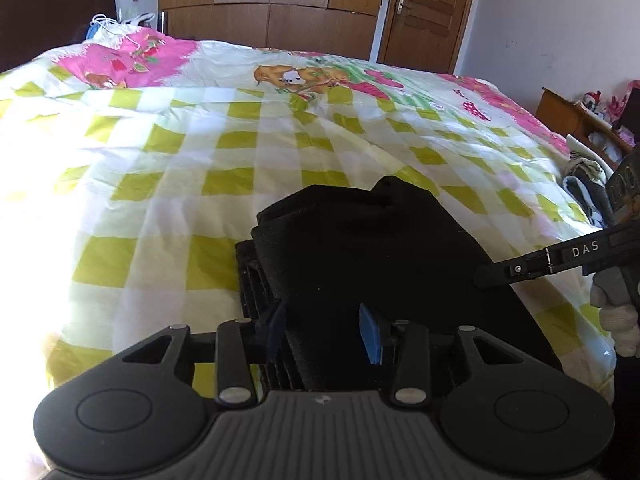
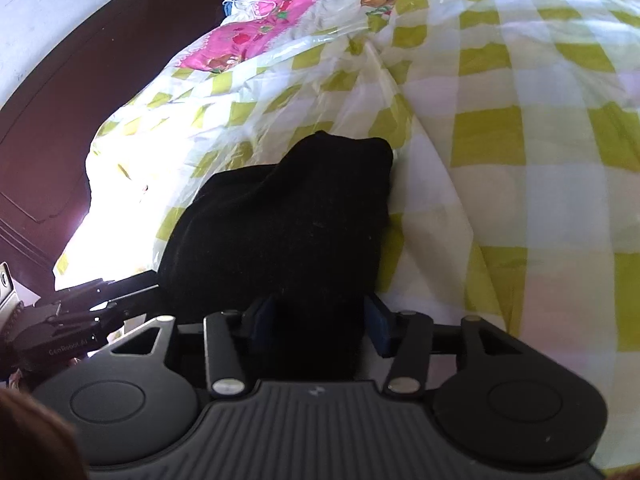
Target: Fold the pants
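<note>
Left wrist: both tools (image 1: 324,330) (image 2: 320,320) pinch the pants' (image 1: 360,248) near edge (bedspread (image 1: 160,140) beyond).

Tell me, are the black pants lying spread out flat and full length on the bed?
No, the pants sit bunched in a compact folded bundle on the checkered quilt.

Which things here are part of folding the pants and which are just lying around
Job: black pants, left claw, right claw, both clamped on the pants.
Lying about: white cord at the bed's far corner, clothes heap beside the bed, checked quilt underneath.
</note>
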`<act>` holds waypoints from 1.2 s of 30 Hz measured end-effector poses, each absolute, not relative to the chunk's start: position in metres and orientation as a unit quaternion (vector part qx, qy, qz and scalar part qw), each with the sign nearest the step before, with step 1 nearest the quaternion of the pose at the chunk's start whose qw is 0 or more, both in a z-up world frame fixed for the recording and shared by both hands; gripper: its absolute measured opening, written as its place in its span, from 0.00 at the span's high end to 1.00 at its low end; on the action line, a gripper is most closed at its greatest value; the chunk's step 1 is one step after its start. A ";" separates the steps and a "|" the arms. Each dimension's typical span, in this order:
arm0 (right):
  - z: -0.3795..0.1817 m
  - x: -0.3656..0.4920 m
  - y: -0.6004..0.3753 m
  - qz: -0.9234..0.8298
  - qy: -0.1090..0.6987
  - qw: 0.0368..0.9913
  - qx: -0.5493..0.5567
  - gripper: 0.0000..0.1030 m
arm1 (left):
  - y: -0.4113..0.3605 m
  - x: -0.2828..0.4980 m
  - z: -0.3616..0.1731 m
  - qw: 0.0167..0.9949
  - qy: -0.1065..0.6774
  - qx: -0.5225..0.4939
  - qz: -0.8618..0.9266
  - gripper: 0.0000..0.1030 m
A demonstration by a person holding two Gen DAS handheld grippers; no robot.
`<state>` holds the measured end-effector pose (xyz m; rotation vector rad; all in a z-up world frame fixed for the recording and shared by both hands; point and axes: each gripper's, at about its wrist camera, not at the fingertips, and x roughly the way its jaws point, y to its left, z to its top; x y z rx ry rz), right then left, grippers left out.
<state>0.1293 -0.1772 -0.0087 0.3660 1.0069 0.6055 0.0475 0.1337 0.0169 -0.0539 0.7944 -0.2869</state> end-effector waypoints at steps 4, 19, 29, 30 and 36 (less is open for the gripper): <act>-0.018 0.130 -0.179 0.293 0.479 0.806 0.186 0.47 | 0.135 0.052 0.009 0.902 0.404 -0.034 -0.148 0.49; -0.014 0.129 -0.153 0.294 0.501 0.797 0.165 0.70 | 0.139 0.090 0.015 0.904 0.400 -0.022 -0.150 0.75; 0.006 0.160 -0.137 0.258 0.489 0.827 0.103 0.74 | 0.135 0.118 -0.012 0.917 0.346 0.070 -0.185 0.69; 0.002 0.162 -0.131 0.253 0.497 0.825 0.088 0.67 | 0.139 0.114 -0.014 0.920 0.341 0.059 -0.185 0.67; 0.018 0.142 -0.147 0.241 0.463 0.850 0.071 0.61 | 0.145 0.089 0.000 0.927 0.336 0.067 -0.156 0.59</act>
